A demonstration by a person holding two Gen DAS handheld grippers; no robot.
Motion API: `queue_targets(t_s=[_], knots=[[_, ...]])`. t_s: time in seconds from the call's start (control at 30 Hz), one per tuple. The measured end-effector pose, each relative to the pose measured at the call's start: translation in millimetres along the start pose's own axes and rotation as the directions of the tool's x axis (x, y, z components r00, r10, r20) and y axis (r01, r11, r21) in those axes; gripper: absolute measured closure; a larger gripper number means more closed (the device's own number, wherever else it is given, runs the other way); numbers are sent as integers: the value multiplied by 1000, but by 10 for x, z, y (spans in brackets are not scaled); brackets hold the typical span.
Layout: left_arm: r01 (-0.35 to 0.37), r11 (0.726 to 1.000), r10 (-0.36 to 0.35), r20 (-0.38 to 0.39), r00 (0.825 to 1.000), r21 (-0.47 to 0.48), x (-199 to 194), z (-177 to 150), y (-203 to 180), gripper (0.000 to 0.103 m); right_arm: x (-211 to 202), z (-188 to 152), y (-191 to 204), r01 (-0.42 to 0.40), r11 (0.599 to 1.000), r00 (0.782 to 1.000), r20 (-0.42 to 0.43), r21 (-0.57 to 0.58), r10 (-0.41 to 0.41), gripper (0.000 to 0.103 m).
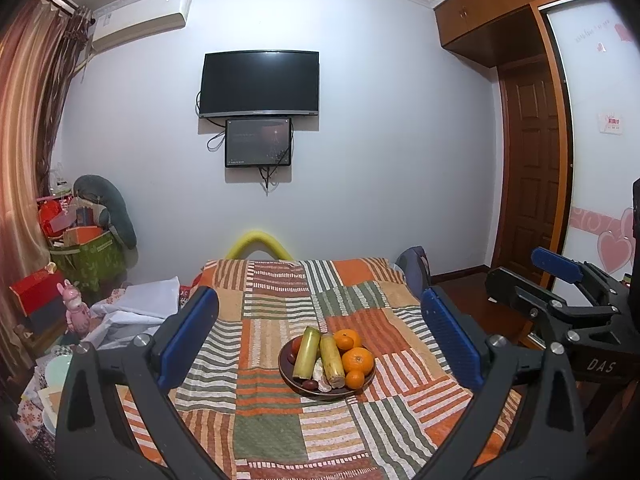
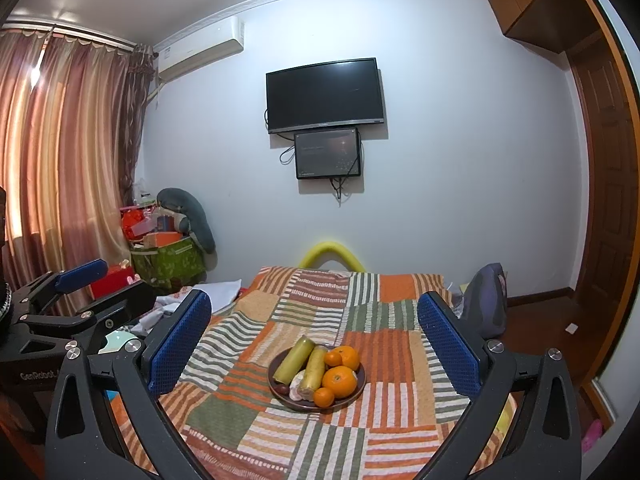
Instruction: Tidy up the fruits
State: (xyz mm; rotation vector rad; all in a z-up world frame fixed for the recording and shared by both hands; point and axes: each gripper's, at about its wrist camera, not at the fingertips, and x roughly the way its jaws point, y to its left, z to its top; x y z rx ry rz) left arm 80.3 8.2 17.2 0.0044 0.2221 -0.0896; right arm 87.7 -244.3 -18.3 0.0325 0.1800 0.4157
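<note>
A bedroom with a pale wall is seen in both views, and a patchwork blanket [image 1: 280, 312] in orange, green and cream stripes is spread over the surface in front. On the wall a dark television [image 1: 259, 82] is mounted, with a smaller screen [image 1: 258, 142] fixed just below it and an air conditioner [image 1: 140, 20] near the ceiling.

A dark plate [image 1: 286, 364] is set near the middle of the blanket. Three oranges [image 1: 357, 360] are piled on its right side, and two long yellow-green stalk pieces [image 1: 306, 352] lie side by side on its left. A few small dark red fruits [image 1: 308, 385] and a pale lump are tucked at the near edge; what the lump is cannot be told.

The left gripper [image 1: 320, 340] is held wide open with nothing between its blue pads [image 1: 188, 336], and the plate is framed between them without contact. The right gripper [image 2: 316, 344] is likewise released and empty, well short of the plate.

Only in the left wrist view are a pink rabbit figure [image 1: 76, 308] and a wooden door [image 1: 532, 168] shown clearly, with the right gripper seen at the right edge. Only in the right wrist view are the full curtains [image 2: 68, 140] taken in, and the left gripper is seen at the left edge.
</note>
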Motion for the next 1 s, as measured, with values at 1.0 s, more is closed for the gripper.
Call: queue_targets(t_s=[1.0], knots=[[48, 998, -48, -10, 999, -27, -9, -23, 28, 0, -22, 13, 4, 28, 999, 1000, 14, -27, -27, 0]])
